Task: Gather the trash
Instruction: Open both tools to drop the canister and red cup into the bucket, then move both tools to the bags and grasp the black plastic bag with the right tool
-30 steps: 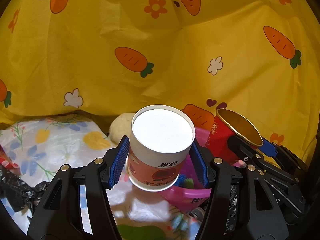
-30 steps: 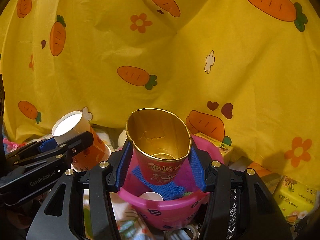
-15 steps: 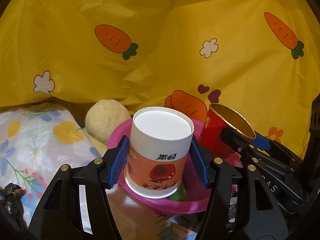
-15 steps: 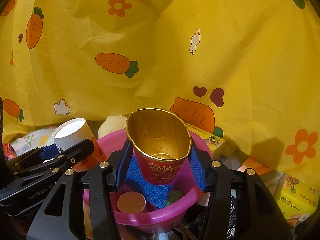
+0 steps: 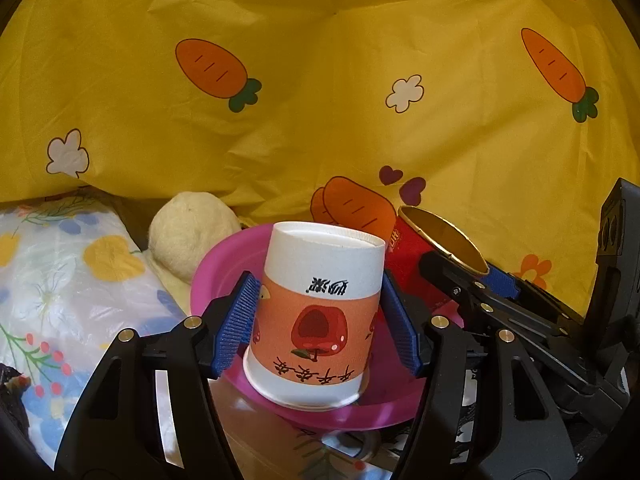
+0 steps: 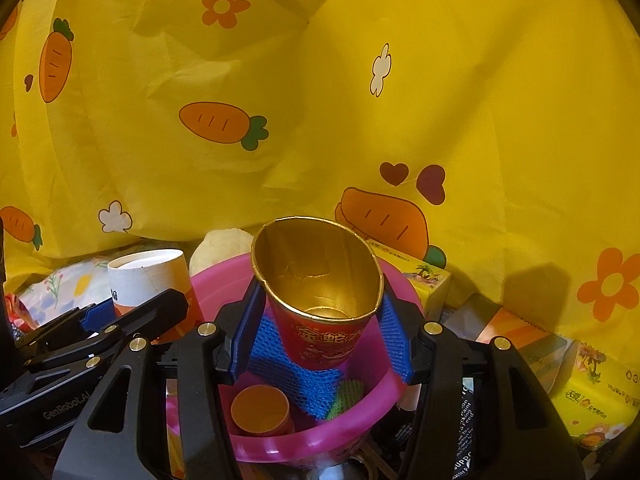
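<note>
My left gripper [image 5: 316, 320] is shut on an upside-down white and orange paper cup [image 5: 316, 312], held over the pink basin [image 5: 216, 268]. The same cup shows in the right wrist view [image 6: 148, 276] at left. My right gripper [image 6: 320, 332] is shut on a red paper cup with a gold inside [image 6: 320, 304], held over the pink basin [image 6: 312, 444]. The red cup also shows in the left wrist view [image 5: 416, 256] at right. Inside the basin lie a small orange-topped cup [image 6: 260, 408], a blue mesh piece [image 6: 304, 388] and a green mesh piece [image 6: 350, 394].
A yellow carrot-print cloth [image 5: 320, 80] hangs behind. A cream ball [image 5: 192, 232] and a floral plastic pack [image 5: 60, 288] lie left of the basin. Yellow tissue packs [image 6: 592, 396] and a box [image 6: 416, 276] lie to the right.
Both grippers have moved forward and down over the pink basin with their cups. The white cup now shows more of its side. More of the basin's inside shows.
</note>
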Demonstrator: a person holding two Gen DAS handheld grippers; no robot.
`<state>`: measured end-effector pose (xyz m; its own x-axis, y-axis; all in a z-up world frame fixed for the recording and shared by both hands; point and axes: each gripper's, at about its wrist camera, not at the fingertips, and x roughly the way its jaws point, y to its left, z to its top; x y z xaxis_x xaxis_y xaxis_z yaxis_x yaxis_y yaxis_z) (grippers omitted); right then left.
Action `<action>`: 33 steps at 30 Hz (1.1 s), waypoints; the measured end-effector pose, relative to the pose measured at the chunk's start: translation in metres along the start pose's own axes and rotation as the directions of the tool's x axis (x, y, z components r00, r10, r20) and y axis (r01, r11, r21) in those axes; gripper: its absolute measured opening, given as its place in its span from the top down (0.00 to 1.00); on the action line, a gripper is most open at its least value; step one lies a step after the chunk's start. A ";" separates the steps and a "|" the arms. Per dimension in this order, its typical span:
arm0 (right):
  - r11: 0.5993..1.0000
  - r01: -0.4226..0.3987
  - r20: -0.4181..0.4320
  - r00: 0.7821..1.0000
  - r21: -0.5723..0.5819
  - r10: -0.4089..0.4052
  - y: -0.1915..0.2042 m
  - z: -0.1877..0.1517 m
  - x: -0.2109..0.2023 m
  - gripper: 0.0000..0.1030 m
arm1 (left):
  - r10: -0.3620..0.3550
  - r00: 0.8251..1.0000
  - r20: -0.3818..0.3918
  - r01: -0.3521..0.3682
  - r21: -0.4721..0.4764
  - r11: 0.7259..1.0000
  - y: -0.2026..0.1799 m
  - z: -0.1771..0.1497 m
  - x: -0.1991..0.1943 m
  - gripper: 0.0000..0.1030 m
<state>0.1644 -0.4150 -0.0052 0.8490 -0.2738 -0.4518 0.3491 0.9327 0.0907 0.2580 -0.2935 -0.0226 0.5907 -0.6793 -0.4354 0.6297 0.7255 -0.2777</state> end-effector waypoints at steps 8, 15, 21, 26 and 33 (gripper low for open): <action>1.000 -0.014 -0.005 1.000 0.011 0.014 0.000 0.000 0.003 0.44 | 0.033 0.999 0.024 -0.031 -0.056 0.998 0.019 -0.001 -0.013 0.14; 1.000 -0.020 0.029 0.999 0.015 0.020 0.007 0.002 -0.004 0.27 | 0.238 0.968 0.080 -0.234 -0.056 0.971 0.033 0.000 -0.058 0.08; 0.999 -0.040 0.087 0.995 0.000 0.040 0.018 0.004 -0.033 0.22 | 0.376 0.918 0.126 -0.370 -0.072 0.926 0.045 -0.006 -0.114 0.06; 0.995 -0.099 0.110 0.989 -0.026 0.101 0.038 -0.001 -0.064 0.20 | 0.487 0.862 0.137 -0.478 -0.099 0.873 0.052 -0.018 -0.164 0.06; 0.965 -0.236 0.086 0.965 -0.111 0.246 0.095 -0.019 -0.103 0.20 | 0.638 0.758 0.136 -0.624 -0.132 0.770 0.070 -0.044 -0.234 0.06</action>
<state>0.1023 -0.2937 0.0331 0.9397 -0.0548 -0.3375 0.0921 0.9912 0.0955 0.1416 -0.0789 0.0220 0.9181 -0.0676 -0.3906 0.0500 0.9972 -0.0550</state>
